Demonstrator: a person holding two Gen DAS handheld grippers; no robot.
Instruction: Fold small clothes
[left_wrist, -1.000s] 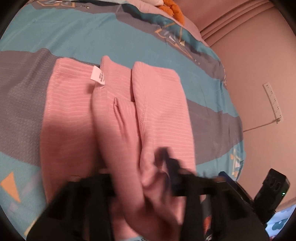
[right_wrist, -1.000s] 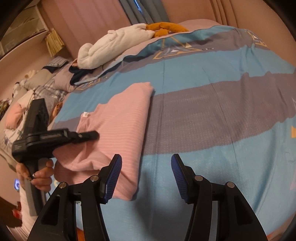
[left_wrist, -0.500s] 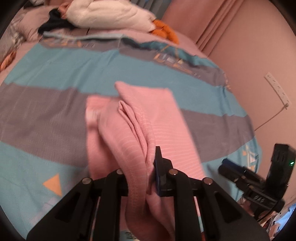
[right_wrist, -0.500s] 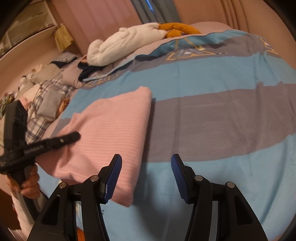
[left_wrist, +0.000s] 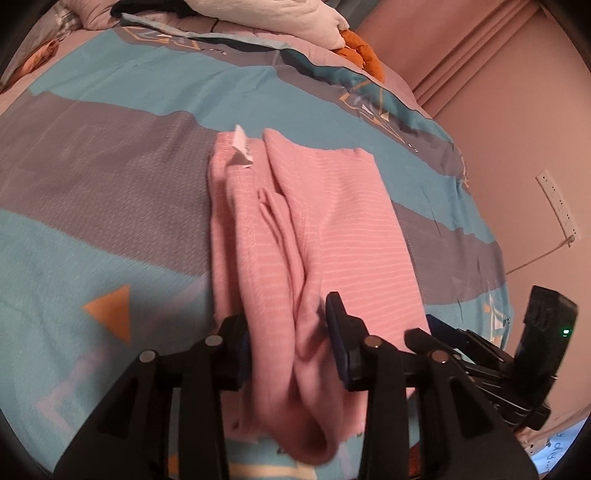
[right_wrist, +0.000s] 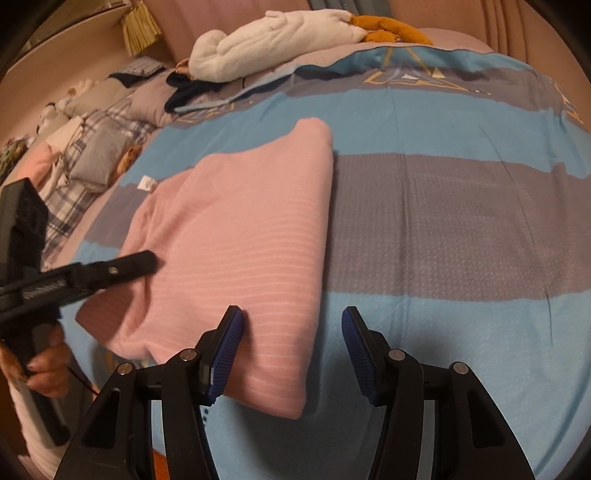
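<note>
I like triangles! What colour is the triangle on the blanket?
Orange. The triangle shows best in the left wrist view, on a blue stripe.

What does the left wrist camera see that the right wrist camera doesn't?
Only the left wrist view shows the white wall power strip and the pink striped garment bunched between the left gripper's just-opened jaws. Only the right shows the plaid bedding pile and a hand. Both show the garment, its white tag and the blue-and-grey bedspread.

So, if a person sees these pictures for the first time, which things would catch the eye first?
Probably the pink garment, folded lengthwise on the blue-and-grey striped bedspread. Its near end bunches between the left gripper, whose jaws have just been opening. A white plush toy lies at the bed's far end.
</note>
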